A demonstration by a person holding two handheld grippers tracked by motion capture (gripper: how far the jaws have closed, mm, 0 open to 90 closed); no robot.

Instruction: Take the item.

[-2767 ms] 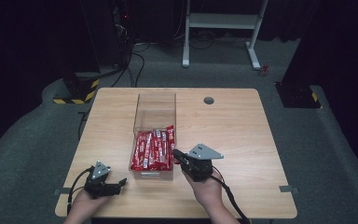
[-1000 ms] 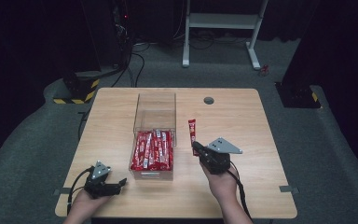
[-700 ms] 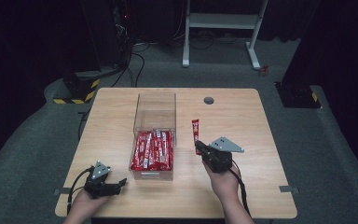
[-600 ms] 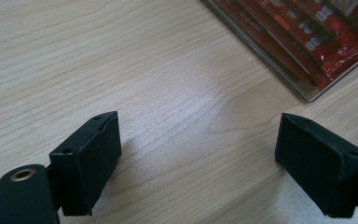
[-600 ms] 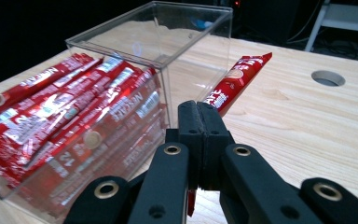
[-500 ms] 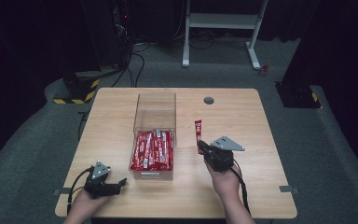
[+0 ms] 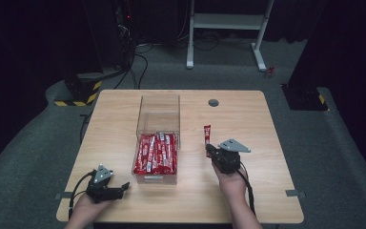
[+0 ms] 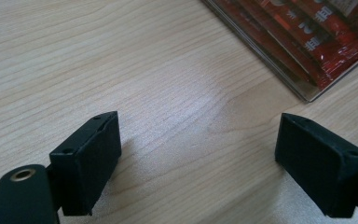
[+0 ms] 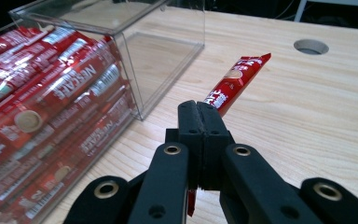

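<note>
A single red sachet (image 9: 237, 80) is pinched at its near end between the jaws of the right gripper (image 9: 200, 122), which are pressed together on it; the rest of the sachet sticks out past the jaw tips toward one o'clock in the right gripper view, above the wooden table (image 7: 267, 124). In the high view the sachet (image 7: 207, 138) stands just right of the clear box (image 7: 158, 114), at about three o'clock from it and apart from its wall, with the right gripper (image 7: 211, 150) at six o'clock from the sachet. The box holds a stack of the same red sachets (image 7: 156, 152) in its near half. A round hole (image 7: 213, 102) in the table lies at twelve o'clock from the held sachet. The left gripper (image 7: 122, 187) rests near the table's front left corner, at about seven o'clock from the box, its jaws wide apart with bare wood between them.
</note>
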